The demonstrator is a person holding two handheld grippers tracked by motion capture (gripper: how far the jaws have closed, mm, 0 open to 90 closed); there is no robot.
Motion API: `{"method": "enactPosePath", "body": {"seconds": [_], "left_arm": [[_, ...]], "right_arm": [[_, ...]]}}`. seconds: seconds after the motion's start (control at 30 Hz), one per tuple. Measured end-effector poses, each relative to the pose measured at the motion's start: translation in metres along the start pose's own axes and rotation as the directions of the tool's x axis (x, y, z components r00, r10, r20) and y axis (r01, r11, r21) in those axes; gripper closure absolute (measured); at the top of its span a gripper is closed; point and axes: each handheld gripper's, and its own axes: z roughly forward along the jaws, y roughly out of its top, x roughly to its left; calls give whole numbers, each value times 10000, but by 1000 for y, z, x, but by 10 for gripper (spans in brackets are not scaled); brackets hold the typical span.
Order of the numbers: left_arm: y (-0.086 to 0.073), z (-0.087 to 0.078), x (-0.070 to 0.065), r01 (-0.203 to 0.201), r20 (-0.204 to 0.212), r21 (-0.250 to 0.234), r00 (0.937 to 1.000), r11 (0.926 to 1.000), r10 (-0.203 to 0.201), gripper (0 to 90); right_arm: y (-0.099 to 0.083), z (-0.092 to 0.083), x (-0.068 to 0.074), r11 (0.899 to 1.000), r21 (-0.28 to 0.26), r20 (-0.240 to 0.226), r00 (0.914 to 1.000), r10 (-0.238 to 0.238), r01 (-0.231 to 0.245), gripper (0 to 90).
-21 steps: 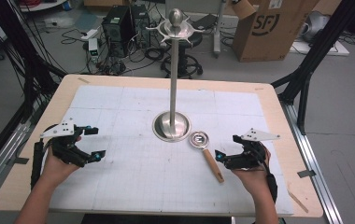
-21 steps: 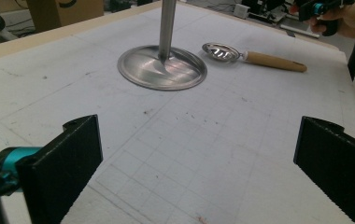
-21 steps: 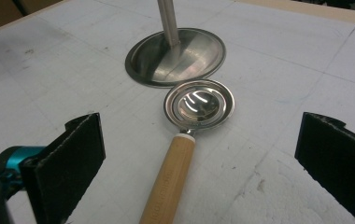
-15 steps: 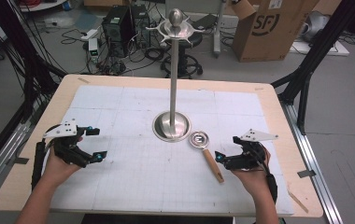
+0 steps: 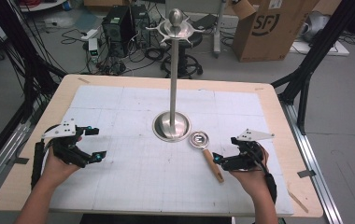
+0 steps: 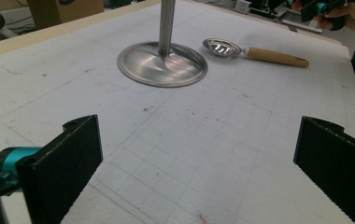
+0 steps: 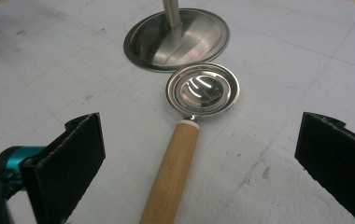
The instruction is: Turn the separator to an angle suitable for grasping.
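My right gripper [image 5: 223, 159] gapes wide just beside the wooden-handled scoop [image 7: 185, 140] | handle points at me, bowl beside the stand base [image 5: 171, 127] | left gripper [image 5: 91, 143] wide, well apart.

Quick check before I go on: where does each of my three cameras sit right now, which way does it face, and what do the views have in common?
High view: above the person's side, facing forward and down on the table; both forearms, left gripper and right gripper show.
Left gripper view: rides the left gripper, faces the stand; its open jaws rise below.
Right gripper view: rides the right gripper, faces the wooden-handled strainer; open jaws straddle the handle.
Shared: all three show the stand's round base and the strainer.
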Motion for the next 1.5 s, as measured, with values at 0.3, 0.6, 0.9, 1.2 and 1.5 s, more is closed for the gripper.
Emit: {"method": "enactPosePath", "body": {"seconds": [0.3,0.6,0.9,1.2,1.5], "left_arm": [[0,1,0,-31,32,64,10000,10000,31,18],[-1,2,0,-16,28,118,10000,9999,15,17],[0,2,0,1,25,57,10000,10000,-1,17],[-1,4,0,-61,34,221,10000,9997,60,18],[-1,3,1,-34,24,159,10000,9999,34,17]], "right_arm": [[2,7,6,9956,918,277,9994,-227,200,11],[4,7,9,9883,1523,520,9984,-204,123,30],[3,13,12,9812,1924,507,9983,-280,177,66],[6,23,16,9763,2143,450,9982,-396,291,277],[4,33,19,9658,2586,618,9974,-382,210,365]]}}
